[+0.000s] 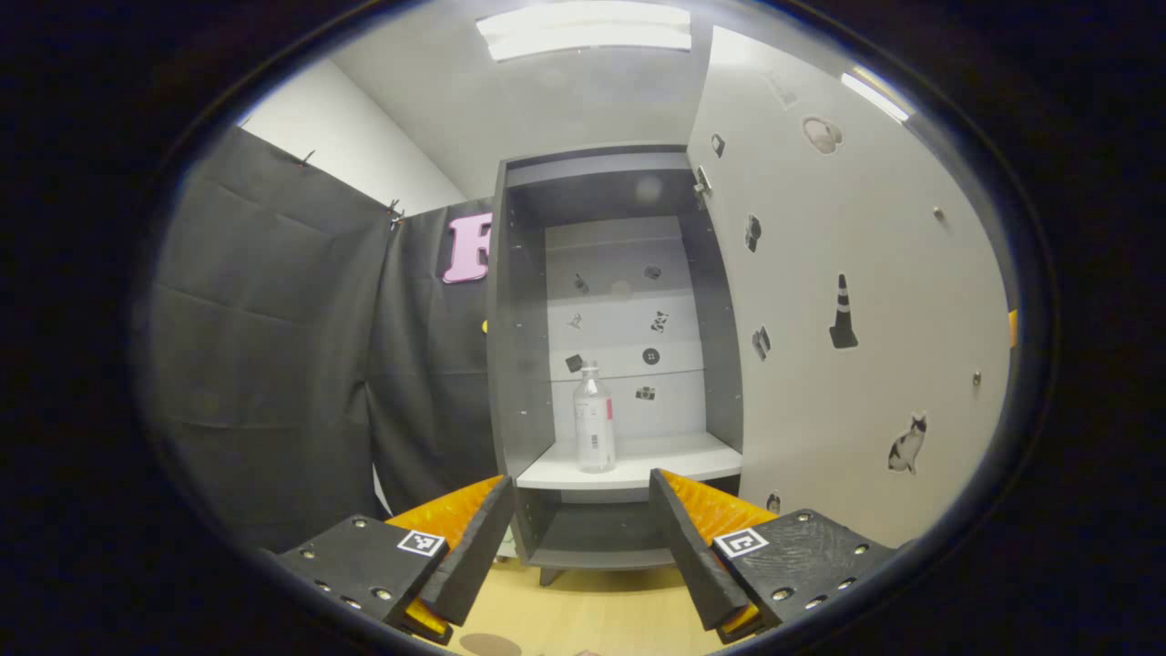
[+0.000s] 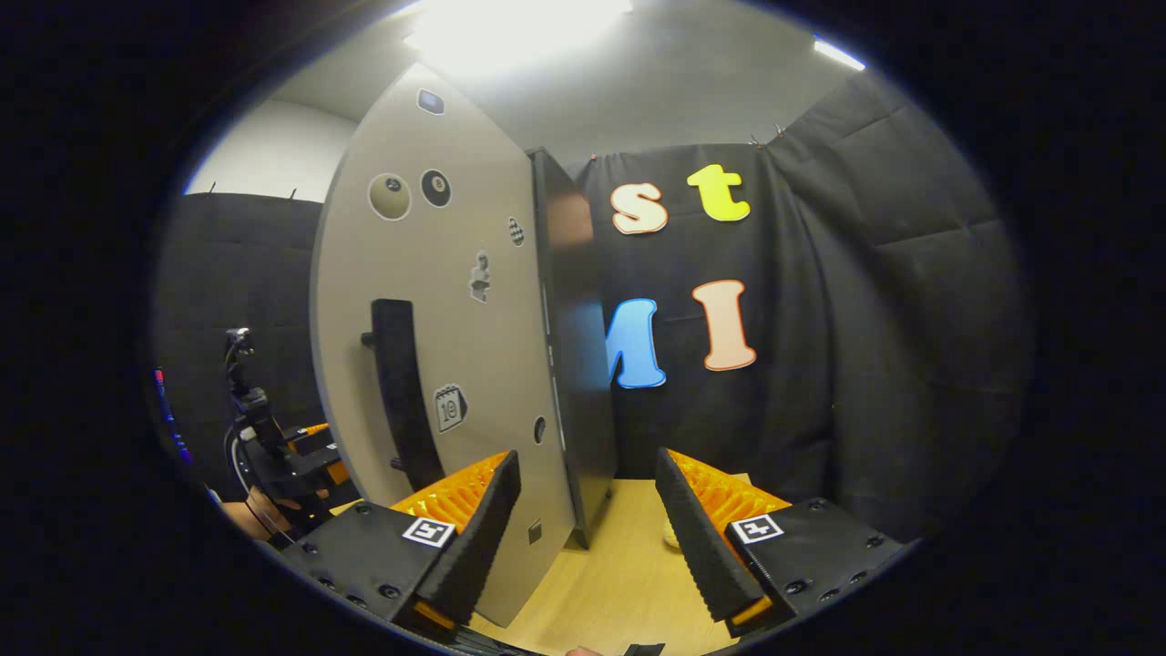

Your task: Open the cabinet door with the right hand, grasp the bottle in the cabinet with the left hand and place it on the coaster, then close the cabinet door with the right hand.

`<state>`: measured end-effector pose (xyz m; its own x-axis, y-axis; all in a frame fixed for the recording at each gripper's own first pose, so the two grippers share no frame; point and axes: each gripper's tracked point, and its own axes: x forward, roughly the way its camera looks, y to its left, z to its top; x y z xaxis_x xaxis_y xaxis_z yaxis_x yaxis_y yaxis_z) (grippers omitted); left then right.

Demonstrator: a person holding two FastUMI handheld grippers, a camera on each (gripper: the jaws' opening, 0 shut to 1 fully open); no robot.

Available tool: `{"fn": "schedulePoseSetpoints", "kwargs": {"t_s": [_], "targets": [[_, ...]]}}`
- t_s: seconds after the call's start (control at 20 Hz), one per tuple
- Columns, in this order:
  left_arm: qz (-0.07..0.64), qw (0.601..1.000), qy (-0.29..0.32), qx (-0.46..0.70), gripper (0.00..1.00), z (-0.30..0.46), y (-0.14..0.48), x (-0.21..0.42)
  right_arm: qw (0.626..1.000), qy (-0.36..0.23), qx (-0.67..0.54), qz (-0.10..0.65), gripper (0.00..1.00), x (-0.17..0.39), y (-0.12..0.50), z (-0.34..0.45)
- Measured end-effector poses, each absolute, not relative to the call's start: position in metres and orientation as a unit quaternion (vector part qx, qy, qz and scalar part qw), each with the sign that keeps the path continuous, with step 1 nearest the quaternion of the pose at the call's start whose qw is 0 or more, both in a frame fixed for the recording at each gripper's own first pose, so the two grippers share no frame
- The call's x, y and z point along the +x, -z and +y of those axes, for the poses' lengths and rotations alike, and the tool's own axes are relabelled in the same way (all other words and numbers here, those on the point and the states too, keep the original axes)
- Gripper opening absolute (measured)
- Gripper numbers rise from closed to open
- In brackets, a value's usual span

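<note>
The cabinet (image 1: 524,364) stands open, its door (image 1: 847,319) swung out to the right. A clear plastic bottle (image 1: 594,419) stands upright on the white shelf (image 1: 656,460) inside. My left gripper (image 1: 583,556) is open, a short way in front of the shelf and lower than the bottle, holding nothing. A brown round coaster (image 1: 490,644) peeks in at the bottom edge on the wooden table. In the right gripper view, the door's outer face (image 2: 455,301) with its black bar handle (image 2: 398,392) is close on the left. My right gripper (image 2: 588,538) is open by the door's free edge, gripping nothing.
Black cloth walls close the booth on the left (image 1: 273,364) and behind the cabinet (image 2: 820,364). The wooden tabletop (image 2: 629,583) runs under both grippers. The other gripper and a hand (image 2: 273,474) show far left beyond the door. A lower cabinet compartment (image 1: 592,533) sits under the shelf.
</note>
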<state>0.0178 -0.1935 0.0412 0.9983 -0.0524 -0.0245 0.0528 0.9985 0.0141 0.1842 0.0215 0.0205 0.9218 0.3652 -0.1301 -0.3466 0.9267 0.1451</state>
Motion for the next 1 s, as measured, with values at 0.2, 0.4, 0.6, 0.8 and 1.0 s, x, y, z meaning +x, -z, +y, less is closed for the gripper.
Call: {"fn": "schedulePoseSetpoints", "kwargs": {"t_s": [0.2, 0.4, 0.6, 0.8, 1.0], "targets": [[0.002, 0.998, 0.058, 0.004, 0.91, -0.195, -0.059, 0.058, 0.989, -0.11, 0.067, 0.07, 0.98, 0.203, -0.014, 0.0], [0.0, 0.997, 0.077, 0.0, 0.91, -0.19, -0.064, 0.108, 0.997, -0.043, 0.032, 0.064, 0.98, 0.211, -0.008, -0.014], [0.008, 0.994, 0.105, -0.011, 0.93, -0.195, -0.055, 0.162, 0.997, -0.011, 0.028, 0.073, 0.98, 0.211, 0.0, -0.013], [0.016, 0.992, 0.124, -0.021, 0.91, -0.198, -0.042, 0.206, 0.996, 0.022, 0.021, 0.083, 0.98, 0.214, 0.006, -0.016], [0.023, 0.99, 0.139, -0.021, 0.89, -0.204, -0.027, 0.244, 0.994, 0.048, 0.023, 0.093, 0.98, 0.221, 0.016, -0.015]]}}
